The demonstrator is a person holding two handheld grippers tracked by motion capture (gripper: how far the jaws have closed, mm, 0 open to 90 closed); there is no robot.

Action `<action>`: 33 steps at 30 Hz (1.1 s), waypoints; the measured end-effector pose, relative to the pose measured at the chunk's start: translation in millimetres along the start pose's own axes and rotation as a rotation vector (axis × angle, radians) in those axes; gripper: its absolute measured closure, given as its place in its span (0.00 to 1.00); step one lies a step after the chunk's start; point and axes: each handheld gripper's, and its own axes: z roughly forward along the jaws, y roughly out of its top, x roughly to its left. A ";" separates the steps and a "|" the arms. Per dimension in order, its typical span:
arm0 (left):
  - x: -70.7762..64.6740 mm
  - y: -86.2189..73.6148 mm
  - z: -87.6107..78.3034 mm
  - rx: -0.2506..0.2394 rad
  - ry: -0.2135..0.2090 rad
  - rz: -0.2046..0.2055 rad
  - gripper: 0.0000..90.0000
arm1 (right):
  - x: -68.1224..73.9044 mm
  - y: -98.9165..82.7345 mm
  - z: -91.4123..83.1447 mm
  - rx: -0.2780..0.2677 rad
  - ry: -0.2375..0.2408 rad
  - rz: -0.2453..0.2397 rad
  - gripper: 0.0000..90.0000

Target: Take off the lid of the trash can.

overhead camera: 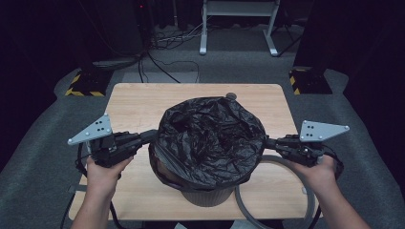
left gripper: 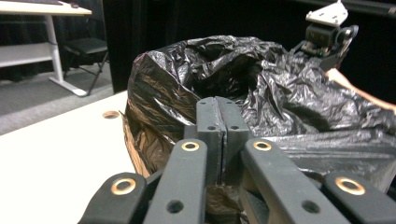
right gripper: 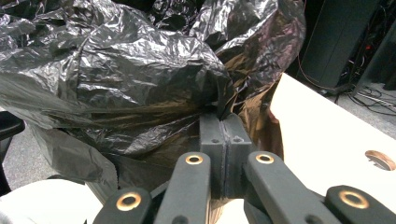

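A bin (overhead camera: 210,193) stands near the front edge of a light wooden desk (overhead camera: 138,102), lined with a black plastic bag (overhead camera: 210,138). The bag is thin, glossy and heavily crinkled, catching light on its many creases. Its mouth is spread wide over the bin's rim and folds down the outside, while the middle sinks into a dark hollow. Where the film is stretched thin near the sides it shows a brownish tint.

The left hand-held gripper (overhead camera: 152,137) meets the bag's left edge; in the left gripper view its jaws are pressed together with the black film pinched between them (left gripper: 218,135). The right hand-held gripper (overhead camera: 268,142) meets the bag's right edge, and in the right gripper view its jaws are likewise closed on a fold of the bag (right gripper: 223,135). A hand (overhead camera: 102,171) holds each gripper from the near side.

A grey ring (overhead camera: 272,210) lies on the desk just right of the bin. A small round hole (overhead camera: 231,96) marks the desk behind the bag.
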 end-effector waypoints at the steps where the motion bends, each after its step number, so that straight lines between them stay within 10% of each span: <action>1: -0.5 -1.0 -0.8 0.002 -0.004 0.000 1.00 | 0.3 -0.2 0.1 -0.001 0.001 -0.001 1.00; 22: -0.9 -34.0 -9.0 0.069 -0.074 0.032 1.00 | -5.3 -22.5 24.0 0.080 0.081 0.045 1.00; 33: -8.0 -37.9 -30.0 -0.052 -0.126 0.067 0.99 | -3.6 -7.2 1.1 -0.008 0.061 0.008 1.00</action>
